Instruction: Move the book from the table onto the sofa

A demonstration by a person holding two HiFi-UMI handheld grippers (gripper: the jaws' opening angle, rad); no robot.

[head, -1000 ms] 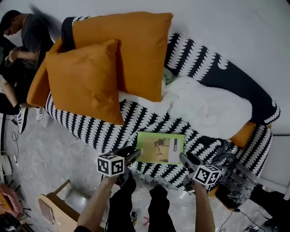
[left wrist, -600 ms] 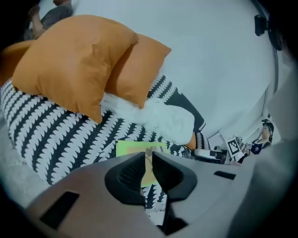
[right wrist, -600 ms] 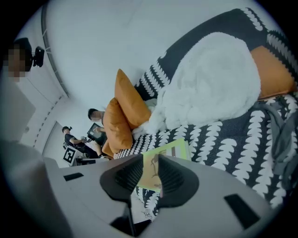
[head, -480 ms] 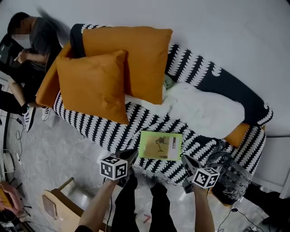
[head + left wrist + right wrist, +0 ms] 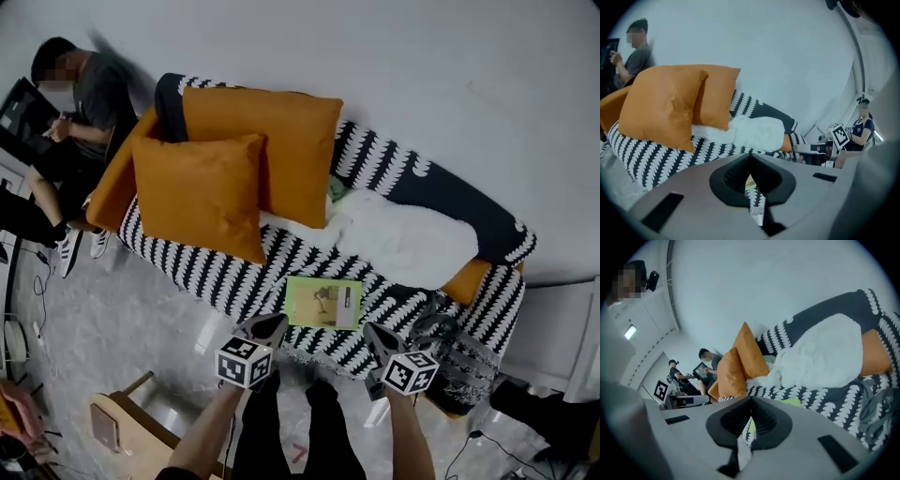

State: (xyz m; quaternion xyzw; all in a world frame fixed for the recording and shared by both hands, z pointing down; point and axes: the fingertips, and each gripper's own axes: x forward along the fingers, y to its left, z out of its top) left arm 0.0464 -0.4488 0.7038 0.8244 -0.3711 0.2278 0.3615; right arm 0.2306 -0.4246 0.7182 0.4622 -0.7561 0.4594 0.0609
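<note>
Green book (image 5: 323, 302) on sofa (image 5: 220, 279), between left claw (image 5: 269, 326), right claw (image 5: 376, 337) — both just closed, empty.

Book (image 5: 323, 303) on sofa (image 5: 202, 277) front edge, cushions (image 5: 202, 192) at left, blanket (image 5: 403, 239) behind book

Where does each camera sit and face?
Head view: on the head, steeply down at sofa and book; forearms, left gripper, right gripper show.
Left gripper view: on the left gripper, facing the sofa past its just-closed, empty fingers.
Right gripper view: likewise on the right gripper; fingers just closed, empty.
Both share the white blanket.
</note>
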